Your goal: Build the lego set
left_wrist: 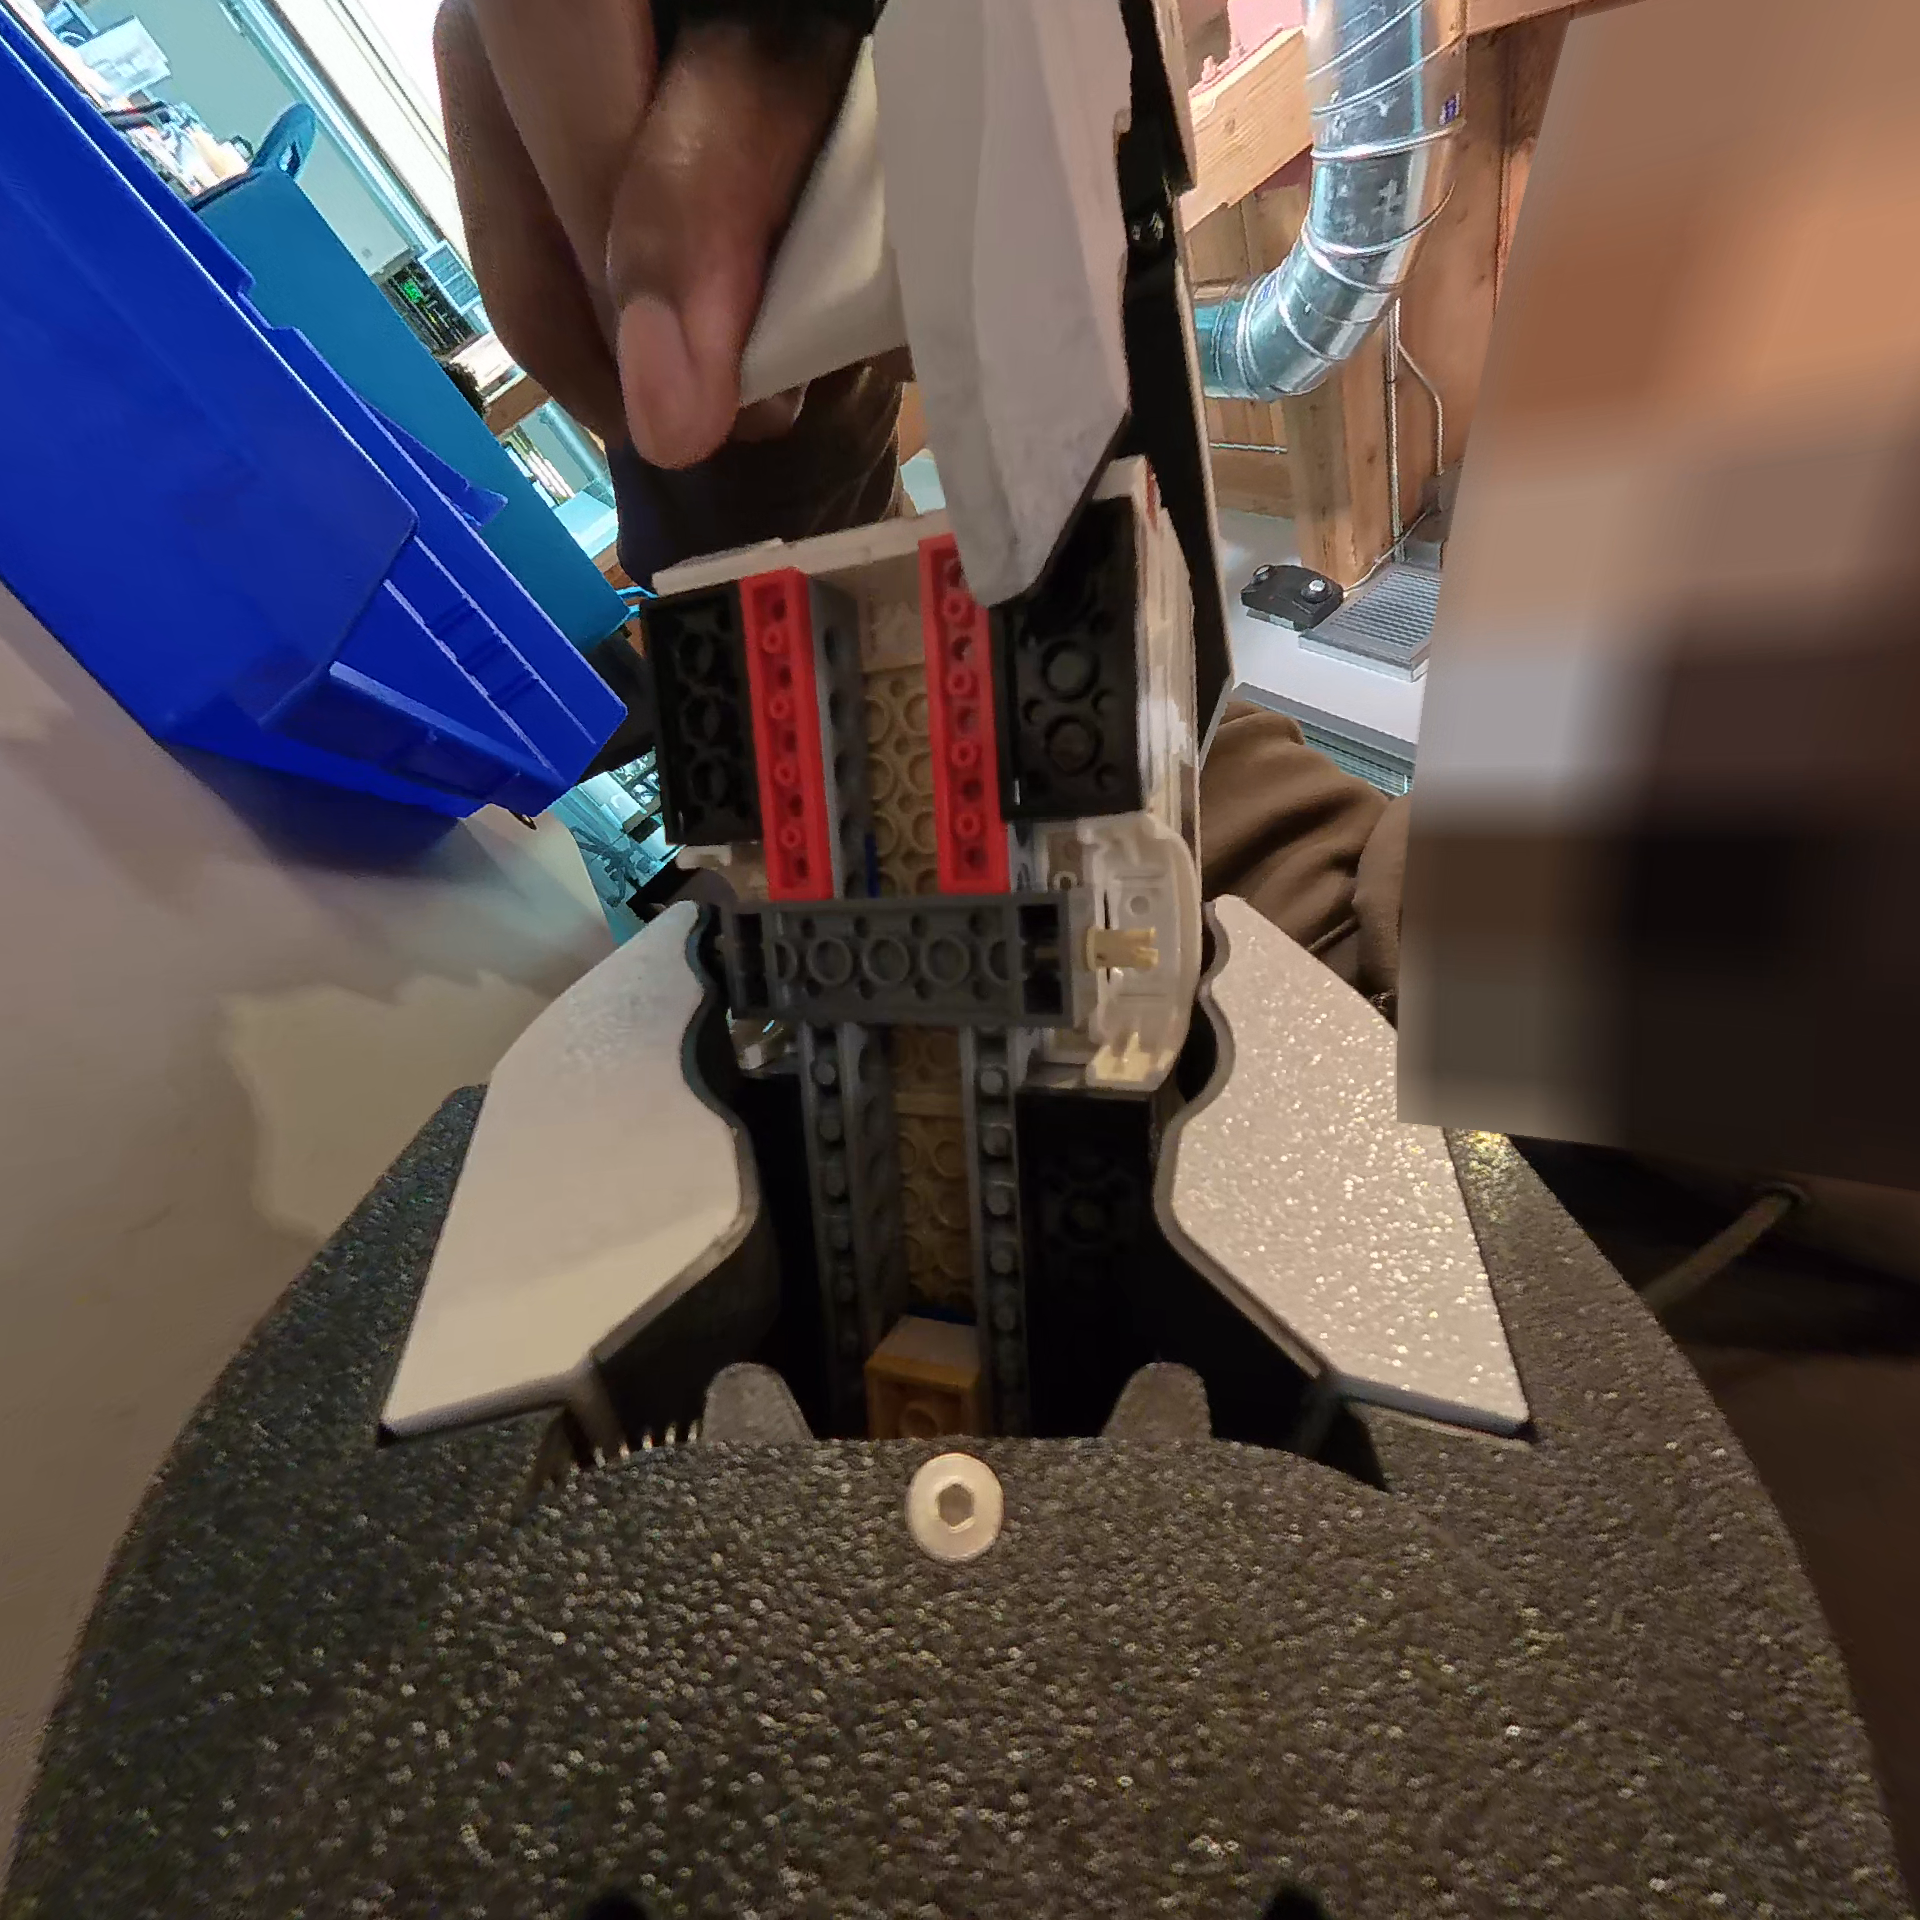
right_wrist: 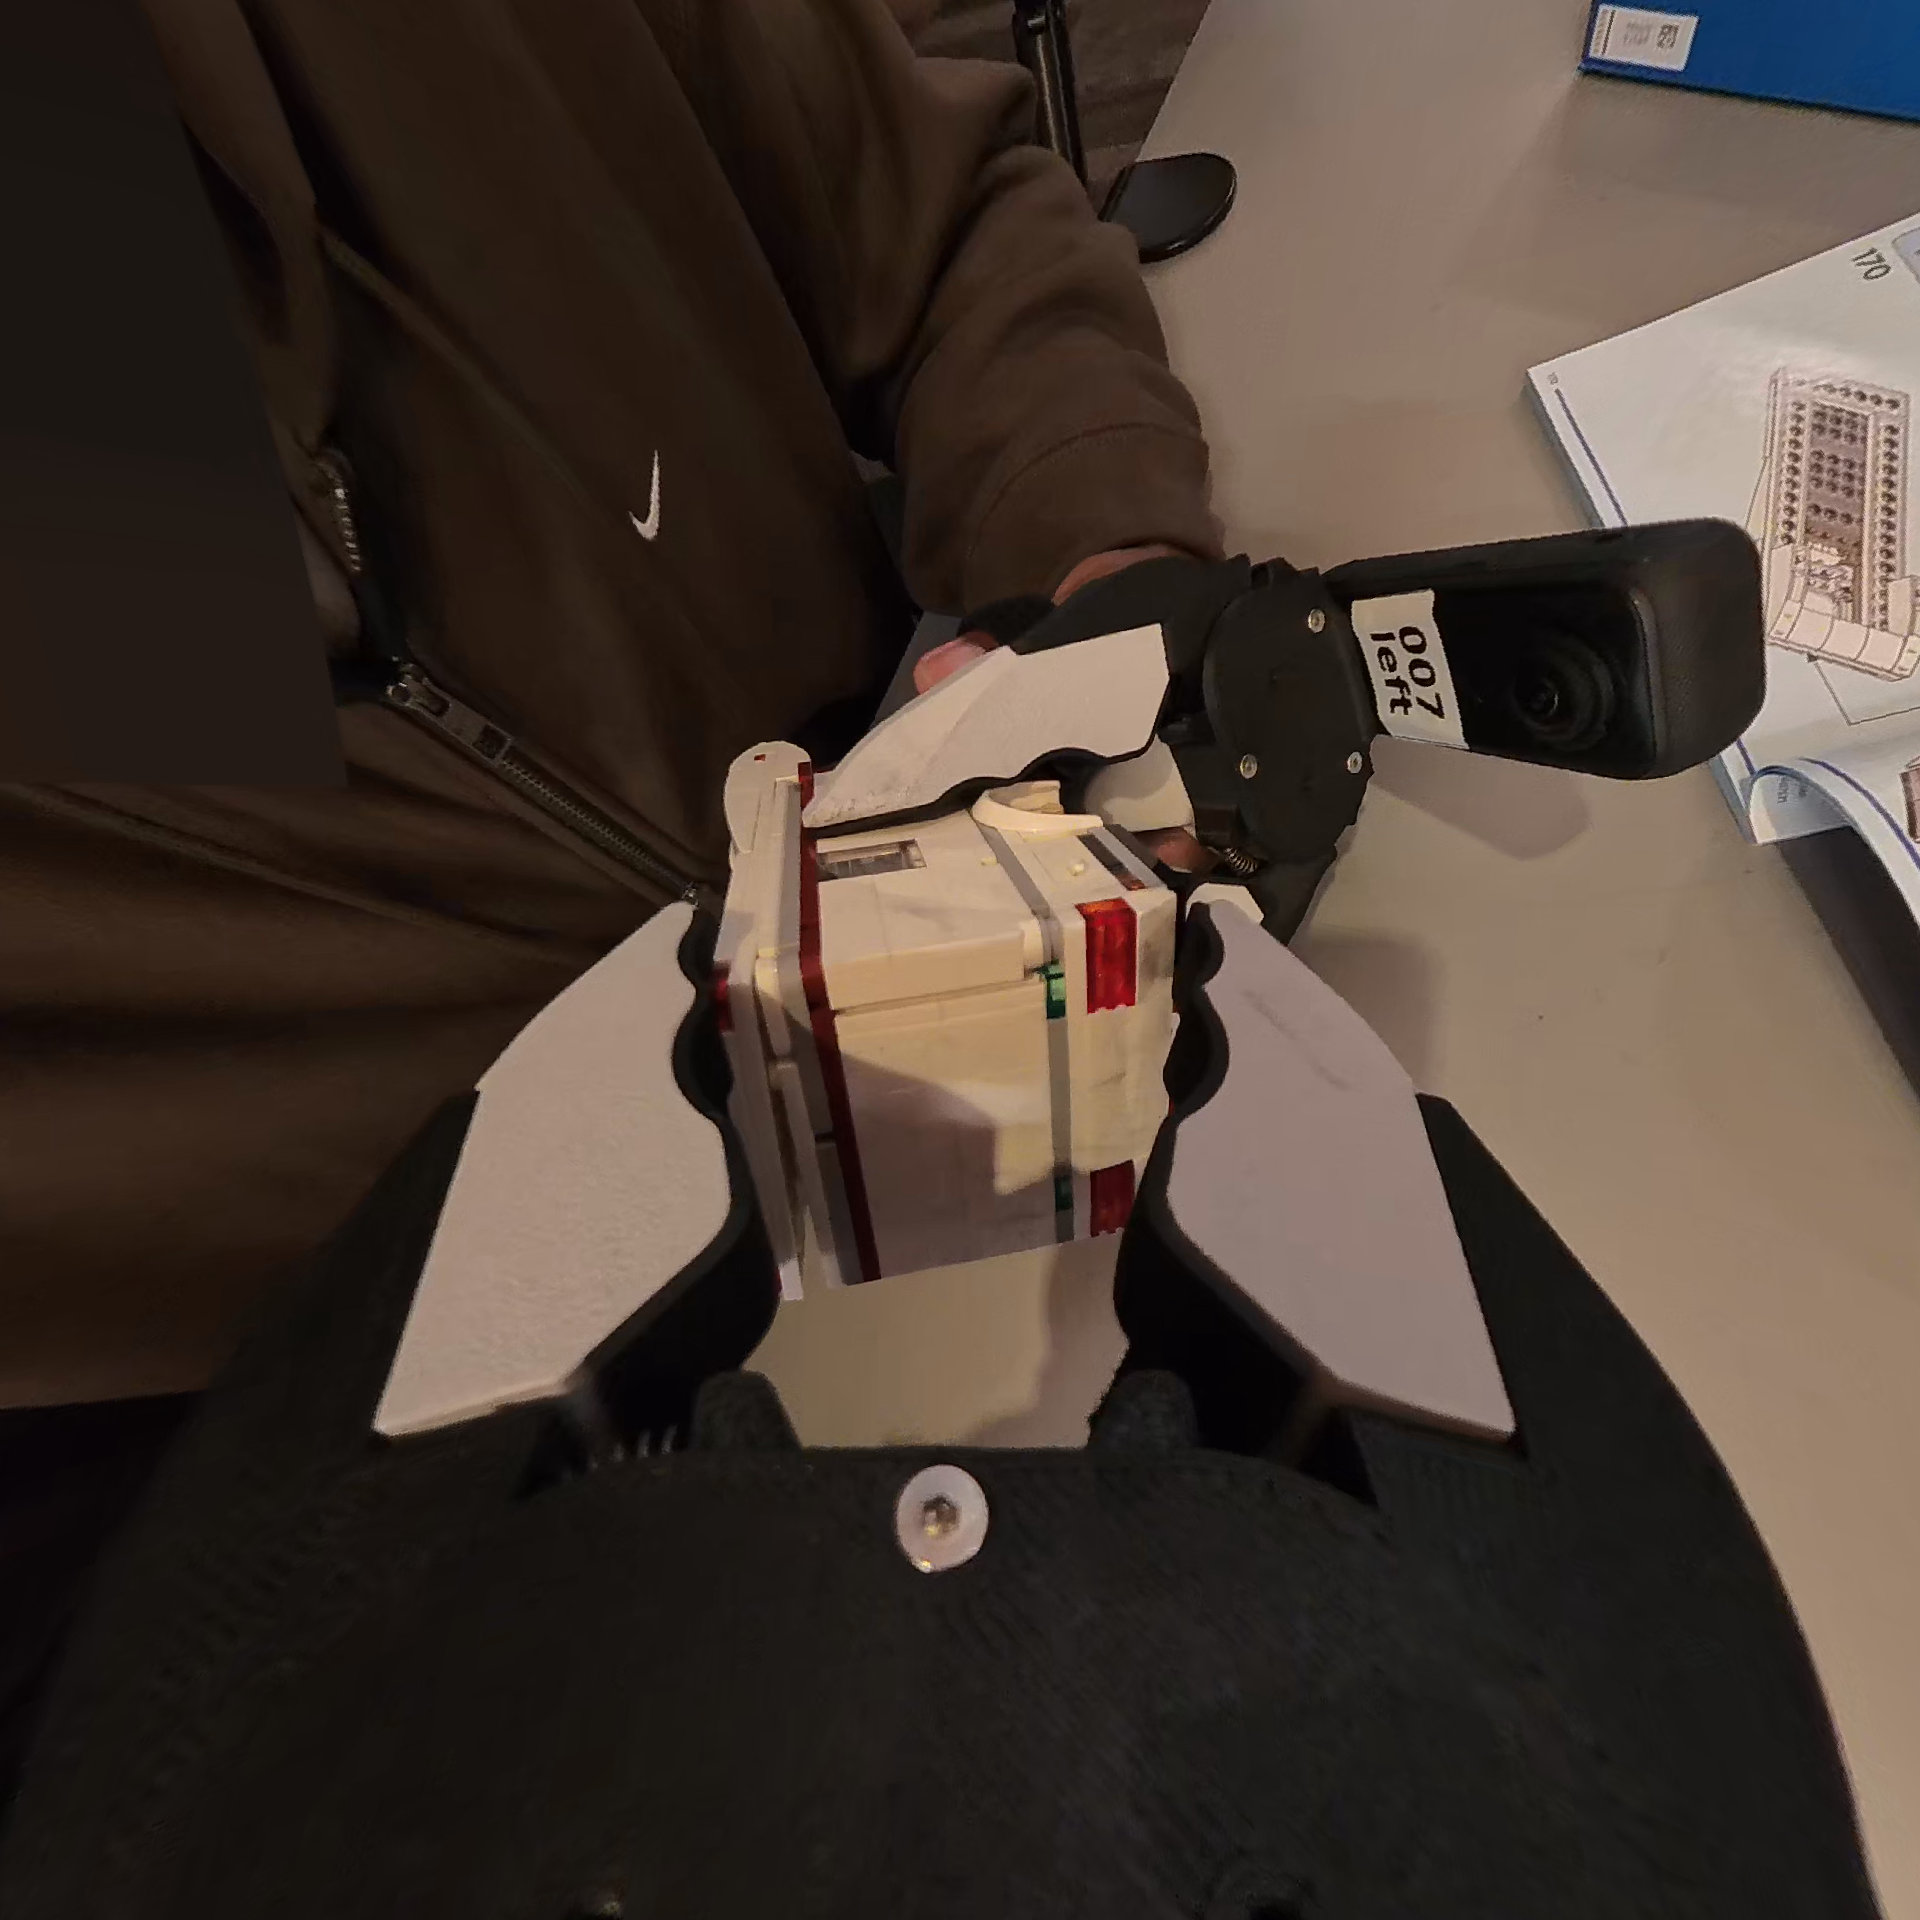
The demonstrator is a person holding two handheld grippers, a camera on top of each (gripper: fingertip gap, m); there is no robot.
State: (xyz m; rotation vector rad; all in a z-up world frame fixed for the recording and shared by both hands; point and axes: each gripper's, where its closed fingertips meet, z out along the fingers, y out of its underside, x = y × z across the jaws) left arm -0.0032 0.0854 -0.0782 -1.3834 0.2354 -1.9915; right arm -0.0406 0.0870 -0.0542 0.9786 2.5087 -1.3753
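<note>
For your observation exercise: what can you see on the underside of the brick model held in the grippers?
The model shows black, red, tan and grey stud-hole plates underneath, with a grey plate across them. The right gripper's finger covers the far end.

A white toy-brick block [right_wrist: 935, 1039] with red stripes is sitting lifted off the table, its studded red, black and tan underside [left_wrist: 883, 748] showing.

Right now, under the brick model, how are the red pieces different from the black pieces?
The red pieces are long, thin strips with one row of small holes. The black pieces are wider blocks with big round rings. The red pieces sit on the inside, next to the tan middle, while the black pieces sit outside them, at the model's edges. They match too: there are two of each, one on each side, all running the same way.
</note>
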